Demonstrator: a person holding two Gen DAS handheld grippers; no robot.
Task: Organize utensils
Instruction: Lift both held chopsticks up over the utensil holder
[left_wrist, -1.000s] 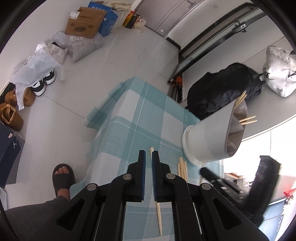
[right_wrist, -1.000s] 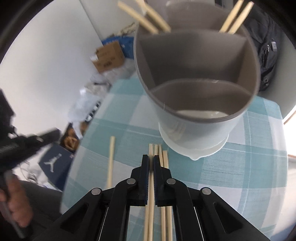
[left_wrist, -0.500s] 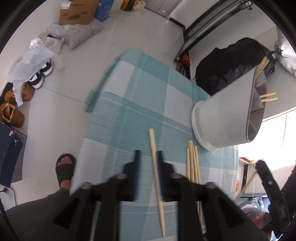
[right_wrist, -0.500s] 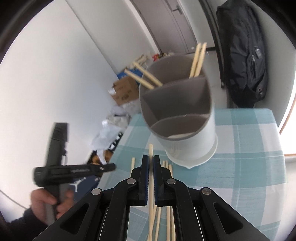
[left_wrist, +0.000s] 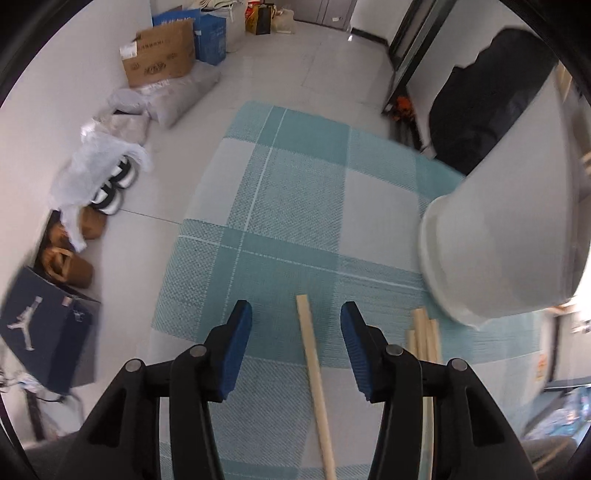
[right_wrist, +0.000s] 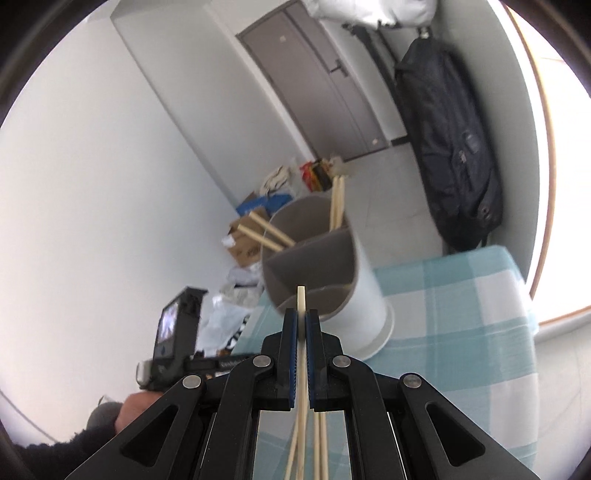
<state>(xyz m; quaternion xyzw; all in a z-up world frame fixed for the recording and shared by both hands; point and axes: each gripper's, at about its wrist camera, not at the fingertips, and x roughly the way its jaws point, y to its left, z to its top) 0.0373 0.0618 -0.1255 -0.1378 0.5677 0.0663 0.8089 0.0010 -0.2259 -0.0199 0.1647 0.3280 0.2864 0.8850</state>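
A single wooden chopstick (left_wrist: 314, 363) lies on the teal checked cloth (left_wrist: 295, 206). My left gripper (left_wrist: 296, 321) points down over it, jaws opening, one finger on each side, not touching it. Several more chopsticks (left_wrist: 424, 338) lie to its right, by the base of the grey-and-white divided holder (left_wrist: 506, 236). In the right wrist view my right gripper (right_wrist: 301, 319) is shut on a chopstick (right_wrist: 301, 299), lifted above the table with its tip in front of the holder (right_wrist: 332, 280). Chopsticks (right_wrist: 336, 201) stand in the holder's far compartments. Loose chopsticks (right_wrist: 319, 443) lie below my fingers.
The table's far edge drops to a floor with a cardboard box (left_wrist: 160, 51), bags, shoes (left_wrist: 110, 188) and a dark shoebox (left_wrist: 40, 328). A black backpack (right_wrist: 450, 144) leans on the wall behind the table. The person's hand (right_wrist: 136, 410) holding the left gripper shows at lower left.
My left gripper went from shut to open and came down over the single chopstick. My right gripper rose with its chopstick, away from the table, and the holder now looks smaller and farther.
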